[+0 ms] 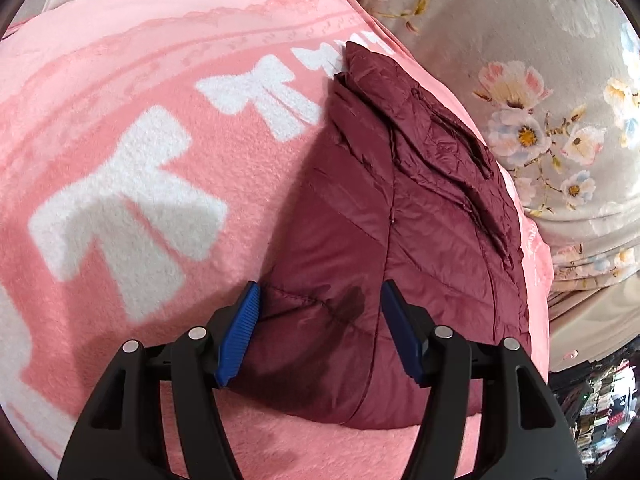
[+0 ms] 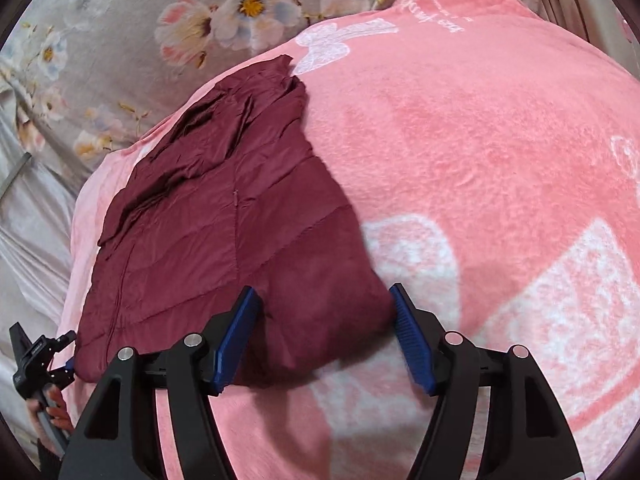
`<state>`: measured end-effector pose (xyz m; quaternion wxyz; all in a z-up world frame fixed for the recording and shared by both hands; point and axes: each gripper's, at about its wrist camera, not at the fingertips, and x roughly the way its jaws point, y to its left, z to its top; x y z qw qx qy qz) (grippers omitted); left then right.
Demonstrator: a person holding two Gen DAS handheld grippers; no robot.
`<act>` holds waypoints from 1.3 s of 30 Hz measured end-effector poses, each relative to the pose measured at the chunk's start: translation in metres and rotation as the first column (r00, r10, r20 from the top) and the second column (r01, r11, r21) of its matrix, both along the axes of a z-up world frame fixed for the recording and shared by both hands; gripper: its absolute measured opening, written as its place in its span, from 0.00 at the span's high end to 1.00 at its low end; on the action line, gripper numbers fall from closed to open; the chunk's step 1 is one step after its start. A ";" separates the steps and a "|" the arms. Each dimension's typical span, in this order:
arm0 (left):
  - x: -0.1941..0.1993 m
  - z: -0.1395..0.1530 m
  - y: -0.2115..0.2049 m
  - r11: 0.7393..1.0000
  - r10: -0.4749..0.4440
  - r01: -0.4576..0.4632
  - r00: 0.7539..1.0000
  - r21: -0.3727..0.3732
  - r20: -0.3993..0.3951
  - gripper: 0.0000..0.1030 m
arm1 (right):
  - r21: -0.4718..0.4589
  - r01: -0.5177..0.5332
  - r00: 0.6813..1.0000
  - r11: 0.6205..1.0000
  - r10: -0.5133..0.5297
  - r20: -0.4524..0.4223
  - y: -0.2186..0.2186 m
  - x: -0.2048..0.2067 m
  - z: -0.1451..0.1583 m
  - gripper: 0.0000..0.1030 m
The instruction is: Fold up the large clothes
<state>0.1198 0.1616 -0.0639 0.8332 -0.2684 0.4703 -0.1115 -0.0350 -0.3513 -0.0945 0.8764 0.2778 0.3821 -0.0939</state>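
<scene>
The maroon puffer jacket lies folded lengthwise on the pink blanket (handy soft bed). Left tongs and right tongs straddle its near corners, both apart and gripping nothing, the right ones opening wider, probably lining up the next fold.

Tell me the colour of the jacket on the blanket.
Dark maroon jacket, clearest in the left wrist view.

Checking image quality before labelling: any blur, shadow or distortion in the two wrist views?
Left wrist: sharp, with strong fisheye bending and dark vignette corners; the left gripper casts a shadow patch on the maroon jacket. Right wrist: same bending; the pink blanket is smeared soft at lower right.
</scene>
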 end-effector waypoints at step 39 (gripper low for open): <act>0.142 0.116 -0.055 0.961 -0.063 0.018 0.986 0.277 0.157 0.90 | -0.060 0.012 0.967 0.998 0.004 0.253 -0.021 0.137 0.128 0.95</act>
